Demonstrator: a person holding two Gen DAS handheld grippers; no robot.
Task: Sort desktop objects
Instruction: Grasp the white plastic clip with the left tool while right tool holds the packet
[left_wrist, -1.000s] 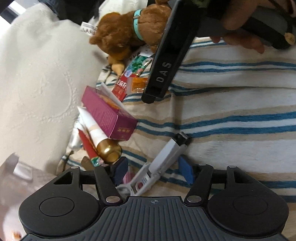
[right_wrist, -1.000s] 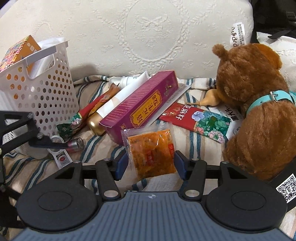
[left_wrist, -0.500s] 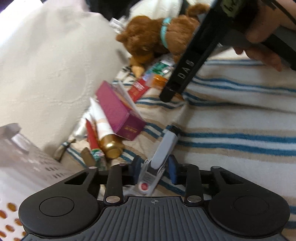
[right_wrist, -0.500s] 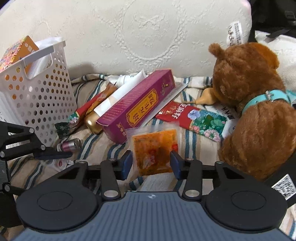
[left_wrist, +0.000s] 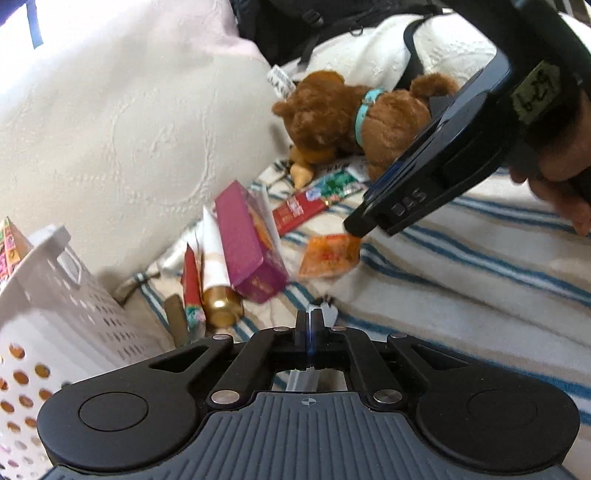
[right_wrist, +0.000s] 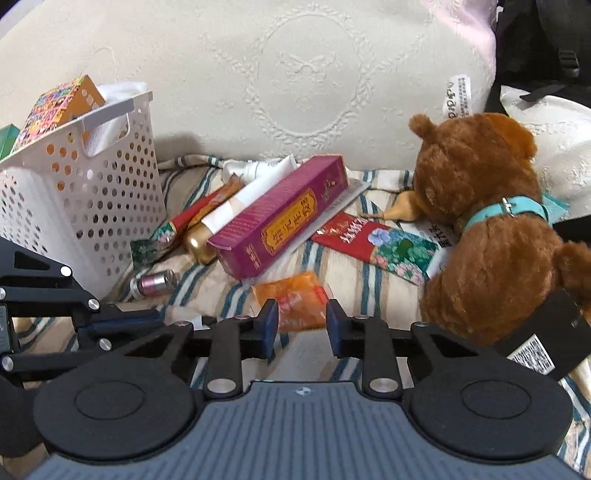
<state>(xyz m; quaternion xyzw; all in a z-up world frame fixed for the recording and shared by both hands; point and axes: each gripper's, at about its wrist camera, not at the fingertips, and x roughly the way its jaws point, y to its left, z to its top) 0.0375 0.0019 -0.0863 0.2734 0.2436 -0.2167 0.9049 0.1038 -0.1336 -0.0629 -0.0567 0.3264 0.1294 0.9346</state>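
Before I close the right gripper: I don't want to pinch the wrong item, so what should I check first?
1. Orange sachet sits between the jaws of the right gripper: ok, its near edge lies between the open fingers.
2. Purple box is out of the pinch: ok, it lies beyond the sachet.
3. Teddy bear is clear of the right finger: ok, it is off to the side.
4. Left gripper holds its white gadget firmly: cannot tell, only slivers show past the shut fingers.
5. White basket has room: cannot tell, its inside is hidden.
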